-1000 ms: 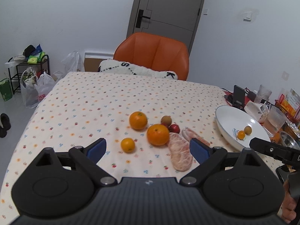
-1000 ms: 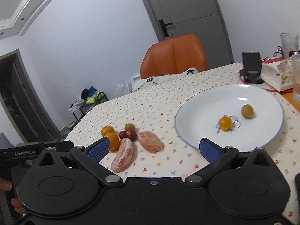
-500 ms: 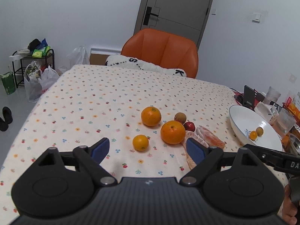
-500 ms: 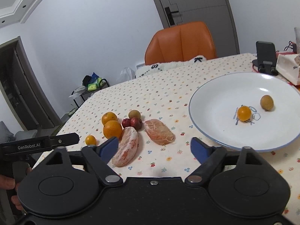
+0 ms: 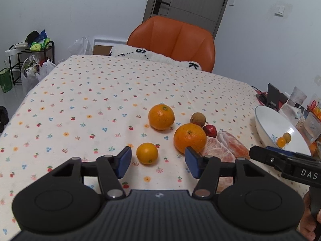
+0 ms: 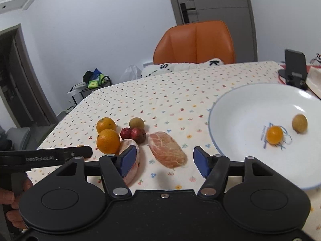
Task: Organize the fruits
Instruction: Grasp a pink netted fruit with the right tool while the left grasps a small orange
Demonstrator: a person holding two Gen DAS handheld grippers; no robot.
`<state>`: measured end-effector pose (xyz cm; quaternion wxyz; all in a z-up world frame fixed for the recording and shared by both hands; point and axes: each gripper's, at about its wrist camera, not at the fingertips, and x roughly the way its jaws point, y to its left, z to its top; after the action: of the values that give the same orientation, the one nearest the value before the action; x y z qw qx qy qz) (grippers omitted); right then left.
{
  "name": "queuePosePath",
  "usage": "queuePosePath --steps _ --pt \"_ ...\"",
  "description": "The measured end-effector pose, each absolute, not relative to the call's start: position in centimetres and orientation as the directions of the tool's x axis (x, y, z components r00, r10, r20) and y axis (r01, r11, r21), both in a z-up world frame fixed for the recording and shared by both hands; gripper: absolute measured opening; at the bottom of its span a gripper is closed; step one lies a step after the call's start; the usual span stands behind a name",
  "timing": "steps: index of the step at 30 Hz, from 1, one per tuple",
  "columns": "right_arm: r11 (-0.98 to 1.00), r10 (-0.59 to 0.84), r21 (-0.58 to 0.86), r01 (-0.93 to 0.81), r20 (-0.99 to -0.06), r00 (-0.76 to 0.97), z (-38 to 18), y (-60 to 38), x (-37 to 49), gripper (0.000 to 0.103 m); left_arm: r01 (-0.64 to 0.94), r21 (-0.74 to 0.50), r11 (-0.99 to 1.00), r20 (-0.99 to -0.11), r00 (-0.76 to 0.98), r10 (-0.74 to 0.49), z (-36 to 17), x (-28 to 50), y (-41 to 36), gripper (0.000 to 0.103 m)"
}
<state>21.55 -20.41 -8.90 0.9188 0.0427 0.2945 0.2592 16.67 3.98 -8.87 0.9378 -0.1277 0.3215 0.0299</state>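
The small orange (image 5: pixel 147 153) sits on the tablecloth (image 5: pixel 80 104) just ahead of your left gripper (image 5: pixel 157 161), whose fingers stand apart and empty. Two bigger oranges (image 5: pixel 189 137) lie beyond that small orange, with pink peeled citrus pieces (image 6: pixel 167 152) to their right — your right gripper (image 6: pixel 163 161), fingers also spread and empty, frames one piece. Further right, the white plate (image 6: pixel 236 108) holds a tiny orange fruit (image 6: pixel 274 134) and a brown one (image 6: pixel 299 121).
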Motion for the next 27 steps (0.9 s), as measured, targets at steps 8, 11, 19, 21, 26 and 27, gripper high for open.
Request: queuePosePath --steps 8,11,19,21,26,27 --pt "0.862 0.496 0.207 -0.463 -0.528 0.689 -9.1 -19.5 22.7 0.062 -0.137 -0.203 0.97 -0.616 0.788 -0.018 -9.5 17.4 3.8 0.041" --pt "0.865 0.485 0.178 -0.47 -0.54 0.688 -9.1 -18.8 22.8 0.062 -0.14 -0.205 0.969 -0.616 0.788 -0.016 -9.5 17.6 3.8 0.032" --pt "0.869 0.459 0.127 -0.478 -0.567 0.684 -8.9 -18.1 22.7 0.054 -0.128 -0.228 0.965 -0.612 0.79 -0.04 -9.6 17.3 4.2 0.022" --pt "0.858 0.478 0.148 -0.492 -0.58 0.66 -8.9 -17.9 22.9 0.043 -0.129 -0.233 0.964 -0.611 0.791 -0.042 -9.6 17.2 4.4 0.022" --pt "0.867 0.449 0.11 -0.485 -0.594 0.668 -9.1 -17.1 23.1 0.043 -0.126 -0.249 0.96 -0.605 0.795 -0.052 -9.4 17.1 4.7 0.022" --pt "0.869 0.444 0.103 -0.484 -0.596 0.669 -9.1 -17.0 23.1 0.043 -0.126 -0.251 0.96 -0.604 0.795 -0.053 -9.4 17.0 4.8 0.022"
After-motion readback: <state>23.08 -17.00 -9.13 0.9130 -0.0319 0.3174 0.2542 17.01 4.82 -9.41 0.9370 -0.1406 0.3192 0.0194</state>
